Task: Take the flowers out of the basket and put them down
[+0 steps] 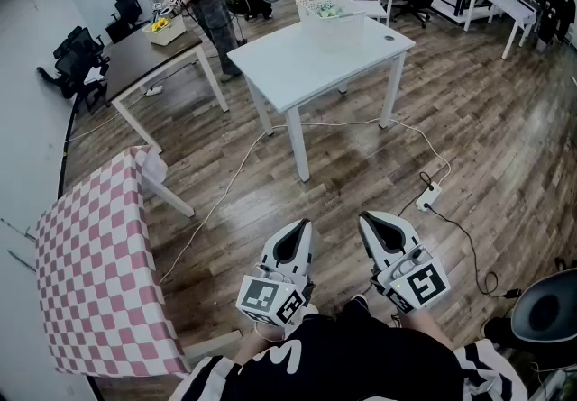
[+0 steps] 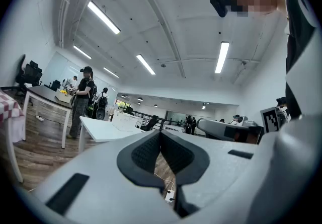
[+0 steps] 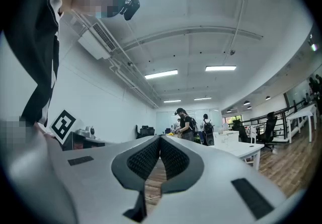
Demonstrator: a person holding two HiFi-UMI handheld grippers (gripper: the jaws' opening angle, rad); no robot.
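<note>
Far ahead on the white bench (image 1: pixel 297 57) sits the basket (image 1: pixel 323 4), flowers presumably inside, while left claw (image 1: pixel 297 232) & right claw (image 1: pixel 374 226) are clenched, empty, so approach step: walk over, open a claw.

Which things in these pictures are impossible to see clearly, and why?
Head view: the basket's contents are too small and distant to identify.
Right gripper view: the basket's wall hides its contents.
Left gripper view: the left gripper's body hides most of the floor.
</note>
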